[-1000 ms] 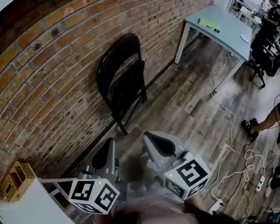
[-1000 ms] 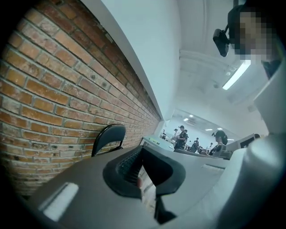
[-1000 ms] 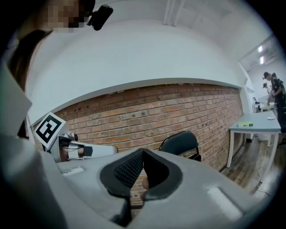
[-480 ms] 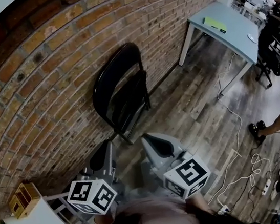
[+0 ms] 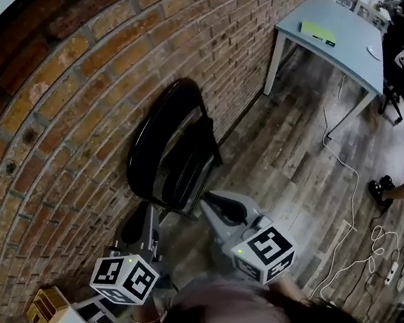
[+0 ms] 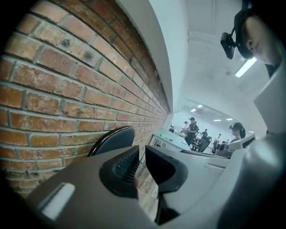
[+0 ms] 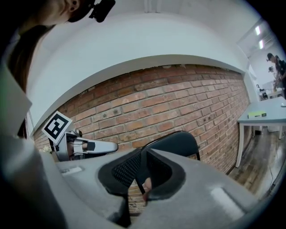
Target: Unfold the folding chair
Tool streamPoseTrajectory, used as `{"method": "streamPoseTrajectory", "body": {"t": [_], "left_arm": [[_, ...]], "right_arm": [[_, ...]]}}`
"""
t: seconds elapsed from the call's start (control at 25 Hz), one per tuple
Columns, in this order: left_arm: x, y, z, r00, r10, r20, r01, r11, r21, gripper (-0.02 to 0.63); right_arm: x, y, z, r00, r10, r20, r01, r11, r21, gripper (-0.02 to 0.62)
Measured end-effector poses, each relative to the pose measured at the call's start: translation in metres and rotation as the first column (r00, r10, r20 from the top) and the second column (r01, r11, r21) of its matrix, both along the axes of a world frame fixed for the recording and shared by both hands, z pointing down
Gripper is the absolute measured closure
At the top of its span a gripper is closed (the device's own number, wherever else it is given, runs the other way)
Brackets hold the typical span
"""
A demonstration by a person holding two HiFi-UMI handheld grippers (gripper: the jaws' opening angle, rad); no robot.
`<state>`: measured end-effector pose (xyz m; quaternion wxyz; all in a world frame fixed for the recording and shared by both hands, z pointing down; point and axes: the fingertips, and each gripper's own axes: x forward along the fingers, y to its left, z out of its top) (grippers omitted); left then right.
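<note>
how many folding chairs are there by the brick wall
1: a black folding chair, folded flat, leaning against the brick wall, left of the grey table. More may sit outside the frame.

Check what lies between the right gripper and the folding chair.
Nothing. In the right gripper view the right gripper, whose jaws have just been opening and are empty, faces the folding chair with only open air between them.
</note>
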<state>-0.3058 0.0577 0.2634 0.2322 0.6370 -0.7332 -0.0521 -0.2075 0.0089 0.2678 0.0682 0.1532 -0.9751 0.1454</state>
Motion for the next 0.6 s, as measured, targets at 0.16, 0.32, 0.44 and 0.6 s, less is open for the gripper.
{"method": "streamPoseTrajectory", "body": {"t": [0.16,0.32,0.44,0.6], "left_arm": [[-0.020,-0.021,0.007,1.000,-0.018,0.025,0.019,0.999,-0.033,0.547],[-0.037,-0.034,0.010,0.998,-0.042,0.056,0.046,0.997,-0.067,0.538],[-0.046,-0.041,0.007,0.996,-0.055,0.067,0.060,0.996,-0.068,0.534],[-0.057,-0.053,0.009,0.995,-0.033,0.089,0.041,0.995,-0.091,0.529]], "right_arm": [[-0.007,-0.029,0.009,1.000,-0.019,0.005,0.020,0.999,-0.045,0.554],[-0.012,-0.051,0.025,1.000,-0.021,-0.009,0.021,0.997,-0.075,0.552],[-0.015,-0.062,0.038,0.999,-0.026,-0.030,0.023,0.994,-0.104,0.551],[-0.023,-0.075,0.052,0.998,-0.016,-0.054,0.009,0.992,-0.123,0.541]]}}
